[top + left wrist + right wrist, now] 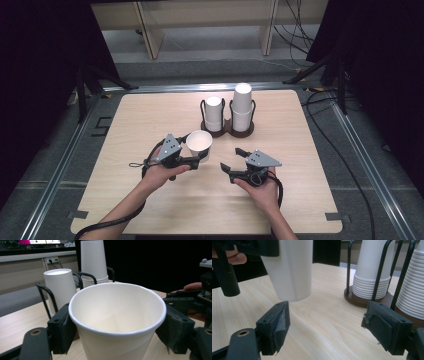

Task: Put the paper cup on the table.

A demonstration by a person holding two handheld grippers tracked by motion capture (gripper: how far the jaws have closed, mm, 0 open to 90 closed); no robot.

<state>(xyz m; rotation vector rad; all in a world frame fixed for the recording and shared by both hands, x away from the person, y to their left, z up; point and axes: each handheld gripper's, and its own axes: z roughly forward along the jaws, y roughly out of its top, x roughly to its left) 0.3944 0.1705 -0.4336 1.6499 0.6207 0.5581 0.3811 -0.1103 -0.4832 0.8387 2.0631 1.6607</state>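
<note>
The left gripper (200,156) is clamped on a white paper cup (199,145), its jaws pressing the wall just under the rim; the cup is upright and lifted off the table (150,110), as the right gripper view shows. Just to its right, the right gripper (232,159) hangs with jaws apart, nothing between them. Farther off stands a dark two-slot cup holder (228,131) with a short stack (214,114) on the left and a taller stack (242,106) on the right.
</note>
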